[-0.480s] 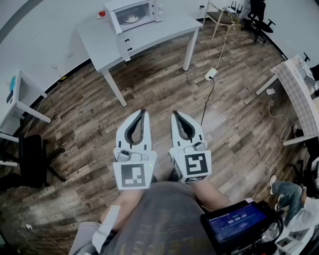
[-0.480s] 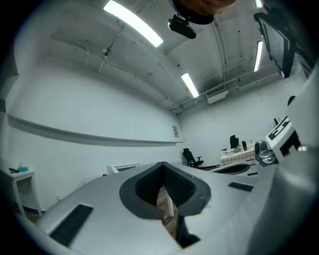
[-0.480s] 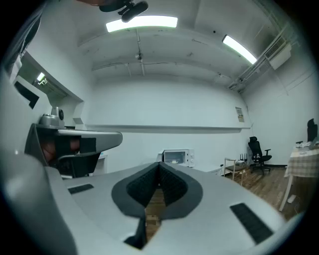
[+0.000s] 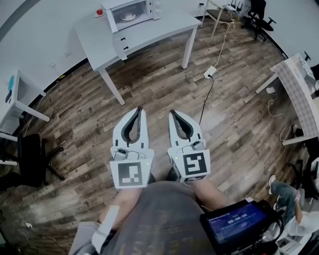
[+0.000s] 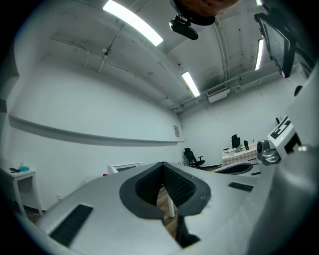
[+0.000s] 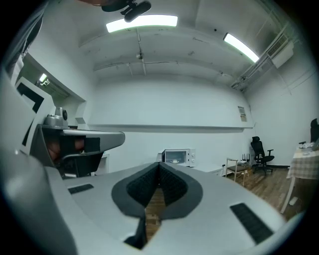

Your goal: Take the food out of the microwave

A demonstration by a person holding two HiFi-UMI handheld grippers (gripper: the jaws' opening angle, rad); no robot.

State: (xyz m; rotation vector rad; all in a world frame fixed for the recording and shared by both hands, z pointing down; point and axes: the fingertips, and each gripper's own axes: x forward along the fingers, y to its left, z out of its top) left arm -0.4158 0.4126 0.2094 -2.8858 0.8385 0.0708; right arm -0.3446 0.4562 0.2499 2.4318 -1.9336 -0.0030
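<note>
Left gripper point(image 4: 140, 108): clenched, its 2 jaws pressed tip to tip with nothing between them, held level over the wooden floor point(image 4: 164, 84).
Right gripper point(image 4: 172, 111): clenched too, and empty, riding just beside the left one at its 3 o'clock.
Head view alone: here's the whole layout from above. The white worktop point(image 4: 149, 32) sits up at 12 o'clock. A cable runs to a socket block point(image 4: 210, 73) on the floor at 1 o'clock. A lit screen point(image 4: 237, 221) glows at 5 o'clock, close to the person's body.
Microwave point(image 4: 130, 12): on the far end of the worktop, at 11 o'clock from both grippers and well apart from them. A small red thing point(image 4: 98, 12) stands just beside it at its 9 o'clock.
Food point(image 4: 128, 17): a pale dish showing in the microwave's front, inside the cavity. Whether the door stands open I cannot tell.
Right gripper view alone: a front-on look at the microwave, small and distant, at 1 o'clock just above the closed jaw tips, with its control panel on the right side. An office chair point(image 6: 259, 149) shows at 3 o'clock.
Left gripper view alone: long ceiling lights point(image 5: 132, 22) overhead, and the right gripper's grey body fills 3 o'clock. The closed jaws cover most of the worktop.
</note>
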